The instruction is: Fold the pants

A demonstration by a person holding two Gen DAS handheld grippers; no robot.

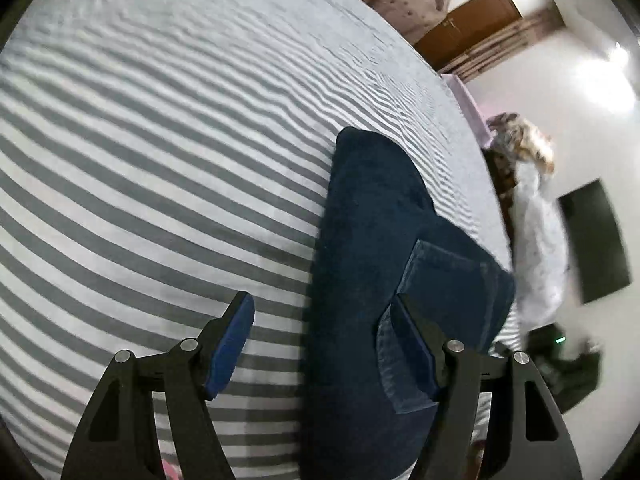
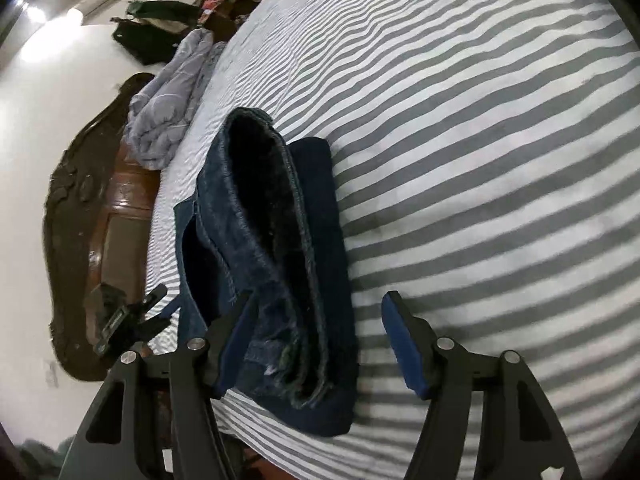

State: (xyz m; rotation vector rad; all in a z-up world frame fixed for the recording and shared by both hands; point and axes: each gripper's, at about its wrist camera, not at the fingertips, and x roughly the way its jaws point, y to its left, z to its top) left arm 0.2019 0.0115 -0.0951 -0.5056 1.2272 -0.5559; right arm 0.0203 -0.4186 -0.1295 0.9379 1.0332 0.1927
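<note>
Dark blue jeans (image 1: 372,248) lie folded in a narrow bundle on the grey-and-white striped bed (image 1: 160,160). My left gripper (image 1: 324,312) is open just above them, its right finger (image 1: 416,344) over the back pocket area and its left finger over bare sheet. In the right wrist view the jeans (image 2: 276,240) lie with the open waistband end facing up. My right gripper (image 2: 320,320) is open, its left finger (image 2: 234,340) at the jeans' edge and its right finger over the sheet. Neither holds the cloth.
A crumpled grey blanket (image 2: 168,100) lies at the bed's far edge beside a dark wooden headboard (image 2: 100,220). The other gripper (image 2: 128,320) shows at the bed's left edge. A pale pillow or bedding (image 1: 540,248) and a dark bag (image 1: 572,364) sit beyond the bed's right side.
</note>
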